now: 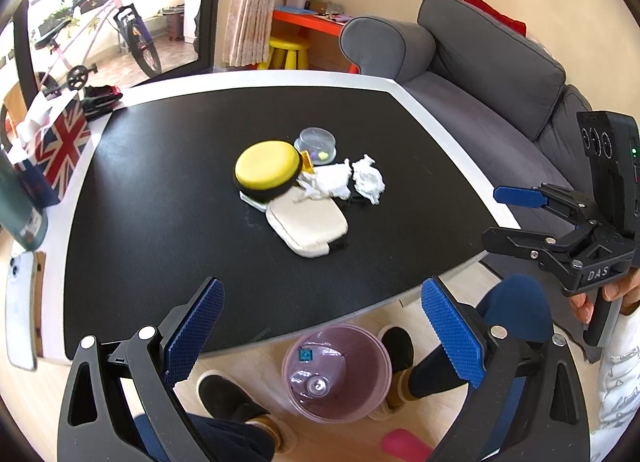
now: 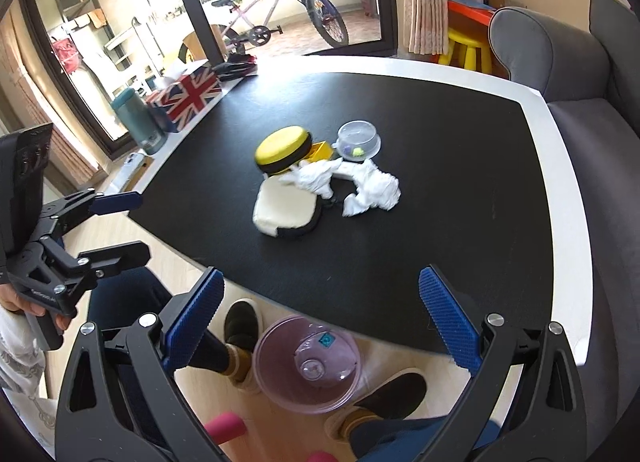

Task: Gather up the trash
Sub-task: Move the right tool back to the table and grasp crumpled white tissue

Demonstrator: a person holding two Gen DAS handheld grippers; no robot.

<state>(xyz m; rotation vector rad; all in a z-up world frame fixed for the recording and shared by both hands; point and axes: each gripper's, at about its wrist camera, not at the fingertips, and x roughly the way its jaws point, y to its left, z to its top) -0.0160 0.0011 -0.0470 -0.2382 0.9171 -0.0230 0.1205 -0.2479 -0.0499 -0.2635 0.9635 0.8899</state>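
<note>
hovering: both tools sit back at the near table edge, above the person's knees, nothing picked yet
left gripper [image 1: 322,326]: jaws spread wide, blue pads bare, nothing between them; aimed across the table [image 1: 168,222] at the pile
right gripper [image 2: 320,322]: jaws also spread wide and bare; in the left view it shows at the right edge, off the table corner, over the sofa side
trash bin [image 1: 336,372]: pink, on the floor between the person's feet, just under the near table edge; already holds a clear dome lid and a small teal scrap
tissue wads: two crumpled white ones mid-table. right tissue [image 1: 368,179] lies free on the black top; left tissue [image 1: 326,182] touches and partly overlaps the cream pouch [image 1: 308,224]
other clutter: yellow round case [image 1: 267,171] stacked on a white slab, clear plastic cup [image 1: 316,144] upside down behind it with small coloured bits inside, all bunched with the tissues
step: i judge this the approach phase, some trash binned, tissues left to go
next move: reach forward to the free wad with the right tool, drop the pads to the tabletop either side, pinch, carry back over the near edge, release above the bin
watch: soft paper, a shallow pinch may shed it; second wad sits against the pouch, so a sloppy grab could drag that along
unclear: whether the cup counts as trash, cannot tell
</note>
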